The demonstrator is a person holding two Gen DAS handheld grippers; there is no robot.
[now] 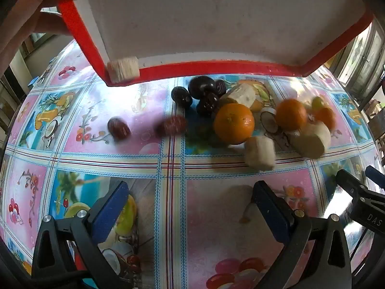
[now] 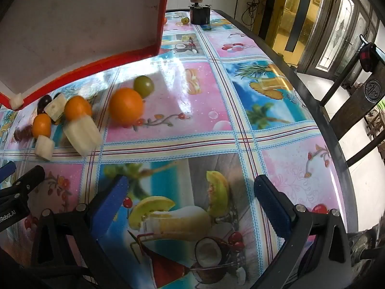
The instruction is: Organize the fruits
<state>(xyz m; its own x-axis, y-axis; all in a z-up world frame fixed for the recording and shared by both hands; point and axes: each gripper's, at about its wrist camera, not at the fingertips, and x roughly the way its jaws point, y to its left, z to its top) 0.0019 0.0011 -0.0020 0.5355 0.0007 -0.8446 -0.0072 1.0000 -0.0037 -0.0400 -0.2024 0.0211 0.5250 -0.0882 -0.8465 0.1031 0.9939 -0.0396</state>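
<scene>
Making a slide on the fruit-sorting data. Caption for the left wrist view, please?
Open left gripper faces oranges, dark fruits and pale chunks scattered under a tilted red-rimmed tray.

Black gripper frames, silver screws, blue-padded fingers (image 1: 113,204); "DAS" lettering on right one.

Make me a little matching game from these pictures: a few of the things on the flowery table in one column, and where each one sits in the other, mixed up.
Things:
1. Red-rimmed white tray
2. Small pale cut cube
3. Round green fruit
4. Wrinkled reddish-brown date

Places:
A. Alone on a pink square, left of the fruit pile
B. Stuck in the tray's corner
C. Tipped up above the table, over the fruit
D. Just behind the biggest round orange

Pairs: 1-C, 2-B, 3-D, 4-A
</scene>
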